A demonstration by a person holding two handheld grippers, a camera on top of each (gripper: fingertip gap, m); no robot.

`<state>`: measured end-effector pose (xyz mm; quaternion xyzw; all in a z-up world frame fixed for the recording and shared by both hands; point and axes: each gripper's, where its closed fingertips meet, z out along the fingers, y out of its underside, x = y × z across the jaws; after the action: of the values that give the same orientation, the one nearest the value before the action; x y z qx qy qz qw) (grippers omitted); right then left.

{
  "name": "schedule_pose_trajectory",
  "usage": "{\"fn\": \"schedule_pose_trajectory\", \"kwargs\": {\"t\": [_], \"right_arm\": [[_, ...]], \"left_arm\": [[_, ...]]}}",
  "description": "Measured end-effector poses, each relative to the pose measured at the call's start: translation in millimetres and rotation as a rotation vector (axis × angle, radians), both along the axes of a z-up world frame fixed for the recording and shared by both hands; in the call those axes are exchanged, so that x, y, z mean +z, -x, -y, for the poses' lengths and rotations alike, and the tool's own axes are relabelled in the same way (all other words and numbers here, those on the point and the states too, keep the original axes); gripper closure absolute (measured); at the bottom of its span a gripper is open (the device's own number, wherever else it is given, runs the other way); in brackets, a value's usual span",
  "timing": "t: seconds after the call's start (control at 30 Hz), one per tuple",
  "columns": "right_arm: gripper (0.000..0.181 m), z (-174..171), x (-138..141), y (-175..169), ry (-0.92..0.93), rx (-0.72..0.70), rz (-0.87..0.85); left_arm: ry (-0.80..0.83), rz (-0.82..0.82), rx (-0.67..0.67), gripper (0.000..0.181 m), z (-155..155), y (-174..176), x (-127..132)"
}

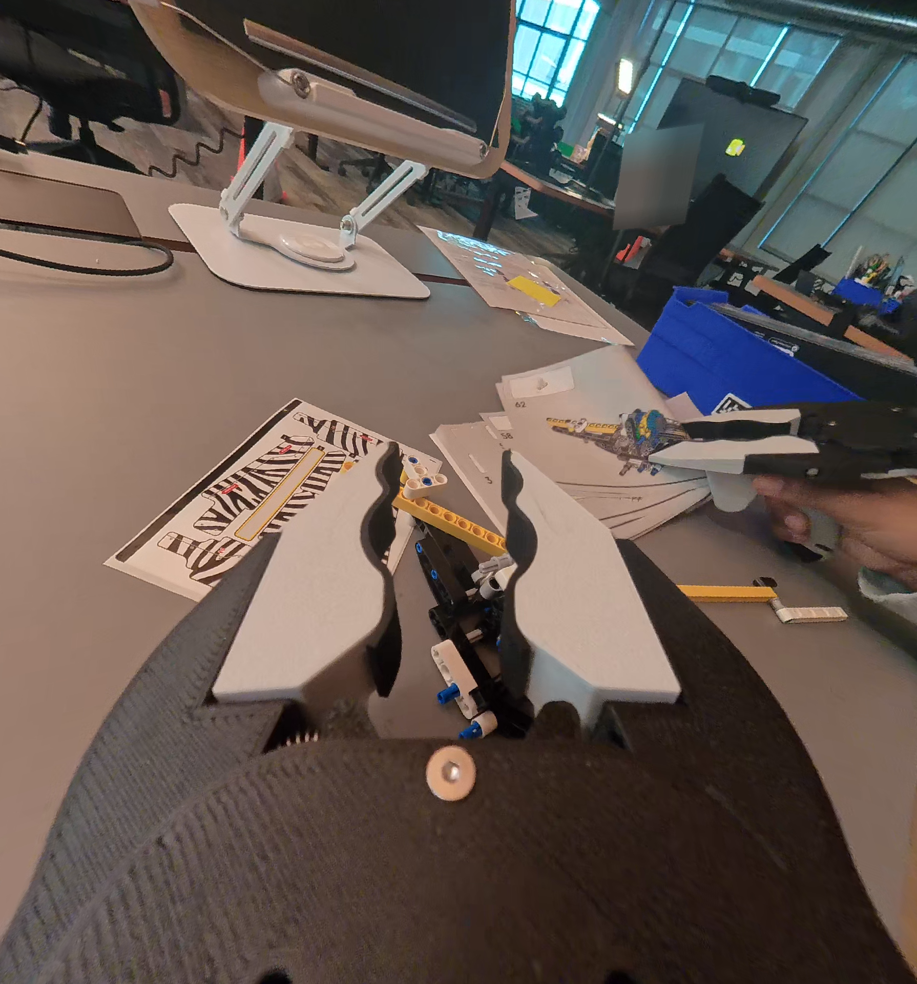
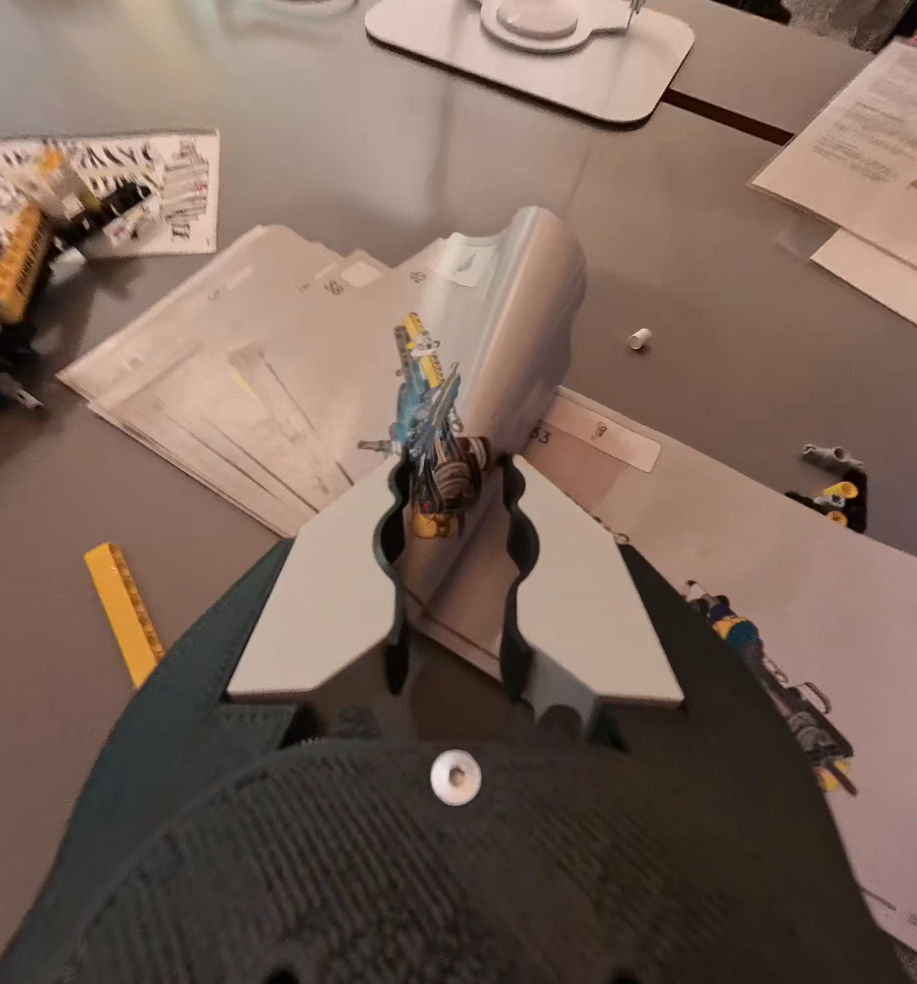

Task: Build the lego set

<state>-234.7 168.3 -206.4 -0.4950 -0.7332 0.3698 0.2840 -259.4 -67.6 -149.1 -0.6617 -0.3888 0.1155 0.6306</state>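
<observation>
A partly built lego assembly of black, yellow and white beams with blue pins lies on the grey table. My left gripper is open and straddles it, one finger on each side. The assembly also shows blurred at the far left of the right wrist view. My right gripper is open over the open instruction booklet. A curled-up page stands between its fingers. In the left wrist view the right gripper, held by a hand, rests low on the booklet.
A zebra-striped sticker sheet lies under the assembly's far end. A loose yellow beam lies left of my right gripper. A small white tube, grey and black parts, a laptop stand, papers and a blue bin are around.
</observation>
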Motion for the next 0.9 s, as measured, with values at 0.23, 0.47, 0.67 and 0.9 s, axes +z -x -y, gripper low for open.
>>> {"fn": "schedule_pose_trajectory", "kwargs": {"t": [0.23,0.47,0.67,0.9], "right_arm": [[0.153,-11.7,10.3,-4.3,0.115,-0.012,-0.036],[0.149,-22.8,16.7,-5.2,0.155,-0.035,-0.061],[0.15,-35.6,20.1,-5.4,0.153,-0.073,-0.076],[0.144,-61.5,18.3,-5.5,0.12,-0.167,-0.082]], "left_arm": [[0.006,-0.002,-0.002,0.145,-1.2,-0.4,-0.2],[0.006,-0.003,-0.001,0.145,-1.0,-0.5,0.1],[0.006,-0.004,0.0,0.145,-0.7,-0.6,0.2],[0.003,-0.004,0.0,0.145,-0.3,-0.5,0.5]]}}
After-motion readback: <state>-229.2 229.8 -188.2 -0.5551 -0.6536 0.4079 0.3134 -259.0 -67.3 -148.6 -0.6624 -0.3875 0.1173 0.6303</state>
